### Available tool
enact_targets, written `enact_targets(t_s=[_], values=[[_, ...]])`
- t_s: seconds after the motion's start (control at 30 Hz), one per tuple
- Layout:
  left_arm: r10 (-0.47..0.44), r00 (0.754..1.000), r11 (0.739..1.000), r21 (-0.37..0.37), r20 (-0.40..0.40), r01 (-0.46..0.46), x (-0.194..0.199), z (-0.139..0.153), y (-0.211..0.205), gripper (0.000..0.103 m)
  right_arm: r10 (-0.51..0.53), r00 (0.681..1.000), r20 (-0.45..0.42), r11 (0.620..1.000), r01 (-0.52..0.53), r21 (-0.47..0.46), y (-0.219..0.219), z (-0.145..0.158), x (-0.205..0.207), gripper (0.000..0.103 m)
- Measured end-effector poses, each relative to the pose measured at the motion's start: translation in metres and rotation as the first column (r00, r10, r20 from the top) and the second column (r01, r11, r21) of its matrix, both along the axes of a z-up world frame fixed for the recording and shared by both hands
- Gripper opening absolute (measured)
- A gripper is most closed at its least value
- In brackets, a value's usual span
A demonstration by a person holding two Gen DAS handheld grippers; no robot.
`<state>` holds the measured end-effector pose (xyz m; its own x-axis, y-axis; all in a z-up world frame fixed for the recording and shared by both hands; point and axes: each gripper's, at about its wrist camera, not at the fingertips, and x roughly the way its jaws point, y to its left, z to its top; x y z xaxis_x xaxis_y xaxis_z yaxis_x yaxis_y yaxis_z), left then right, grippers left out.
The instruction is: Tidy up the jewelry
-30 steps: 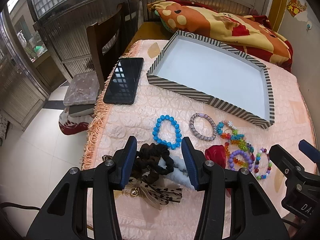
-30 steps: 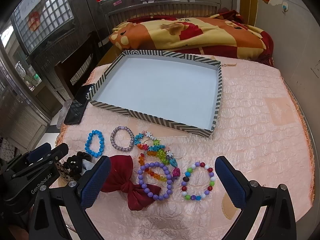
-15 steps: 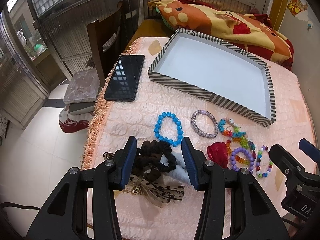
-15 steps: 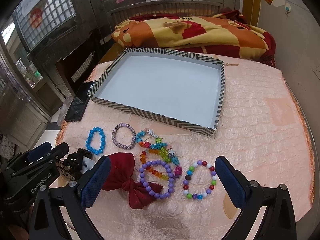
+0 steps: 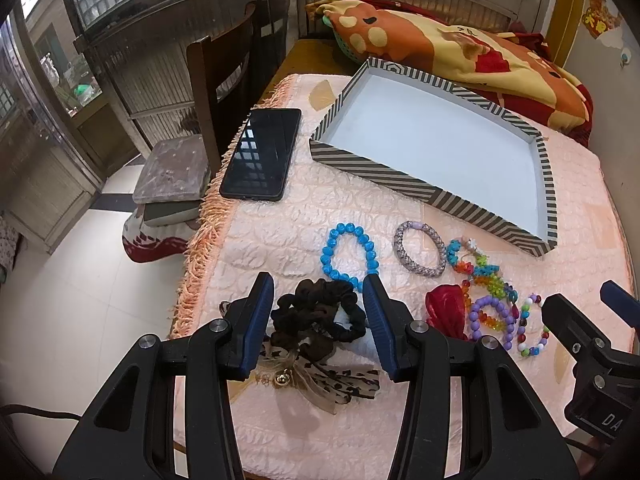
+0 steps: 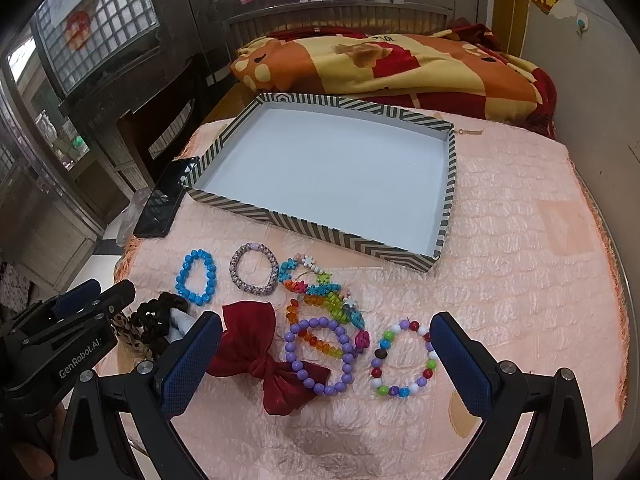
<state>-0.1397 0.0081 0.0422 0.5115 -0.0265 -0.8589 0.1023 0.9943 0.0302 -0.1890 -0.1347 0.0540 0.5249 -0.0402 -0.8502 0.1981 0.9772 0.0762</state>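
A brown scrunchie (image 5: 312, 308) lies on the pink cloth between the fingers of my open left gripper (image 5: 318, 284); the pads do not press it. Under it is a leopard bow with a bell (image 5: 320, 380). Beyond lie a blue bead bracelet (image 5: 325, 258) and a braided silver bracelet (image 5: 398, 246). My right gripper (image 6: 325, 318) stands wide open above a red bow (image 6: 248, 332), a purple bead bracelet (image 6: 291, 350), a multicolour bead bracelet (image 6: 376, 372) and a strand of bright beads (image 6: 320, 290). The striped tray (image 6: 320, 232) has nothing in it.
A black phone (image 5: 260, 156) lies at the cloth's left edge, next to the tray. A dark wooden chair (image 5: 216, 80) stands left of the table. A folded orange and red blanket (image 5: 440, 40) lies behind the tray. Fringe (image 5: 200, 240) marks the table's left edge.
Both views have drifted a little, so the table items sit slightly higher in frame. Nothing on the table has moved, and both grippers keep the same width.
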Motion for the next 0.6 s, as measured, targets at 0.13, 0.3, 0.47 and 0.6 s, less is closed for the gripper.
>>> enact_targets(t_s=[0.13,0.3,0.47,0.6], values=[[0.0,1.0,1.0,0.0,-0.001,0.0,0.0,0.0,0.0,0.046,0.0,1.0,-0.001,1.0,0.0,0.006,-0.001,0.0,-0.002,0.103],[0.013,1.0,1.0,-0.01,-0.007,-0.013,0.0,0.0,0.008,0.046,0.008,1.0,-0.01,1.0,-0.008,0.0,-0.002,-0.002,-0.006,0.103],[0.061,0.998,0.997,-0.039,-0.02,-0.062,0.004,0.002,0.035,0.046,0.049,0.999,-0.024,0.999,-0.049,0.004,0.001,-0.009,-0.013,0.103],[0.111,0.993,0.991,-0.066,-0.043,-0.114,0.009,0.0,0.064,0.046,0.109,0.994,-0.025,0.994,-0.108,0.036,0.008,-0.017,-0.019,0.103]])
